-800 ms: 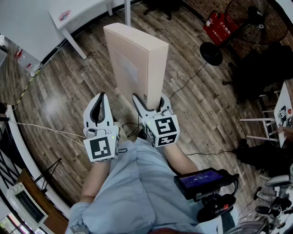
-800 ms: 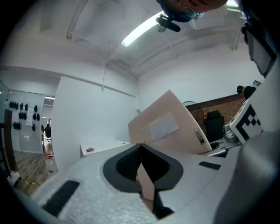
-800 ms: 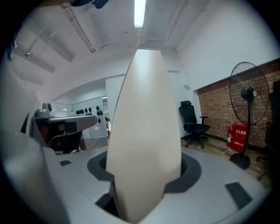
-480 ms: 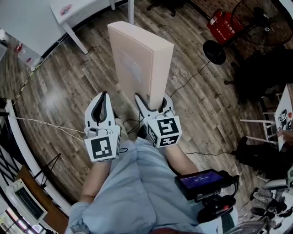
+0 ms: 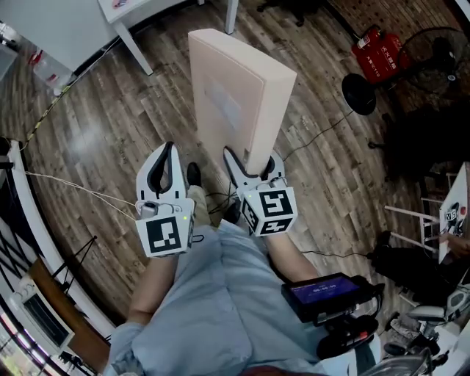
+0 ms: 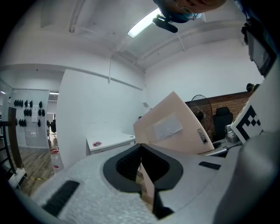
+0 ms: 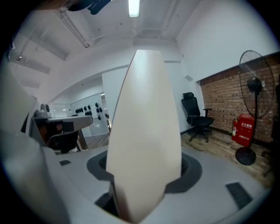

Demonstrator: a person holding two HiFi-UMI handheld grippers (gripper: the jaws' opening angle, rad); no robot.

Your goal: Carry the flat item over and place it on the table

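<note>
The flat item is a tall beige box (image 5: 235, 103) held upright on its narrow edge above the wooden floor. My right gripper (image 5: 250, 163) is shut on its lower end, one jaw on each broad face. In the right gripper view the box (image 7: 146, 131) fills the space between the jaws of that gripper (image 7: 144, 175). My left gripper (image 5: 167, 150) hangs beside the box at the left, shut and empty, apart from it. In the left gripper view its tips (image 6: 141, 146) meet, and the box (image 6: 175, 127) leans at the right. A white table (image 5: 136, 11) stands ahead at the upper left.
A red fire extinguisher (image 5: 378, 51) and a black standing fan (image 5: 433, 51) stand at the upper right. Cables (image 5: 73, 191) trail over the floor. A device with a screen (image 5: 323, 290) hangs at the person's waist. A shoe (image 5: 192, 176) shows between the grippers.
The floor and table have slid up and right in the view as the person walks. A shoe has stepped into sight between the grippers. The box stays clamped in the right gripper.
</note>
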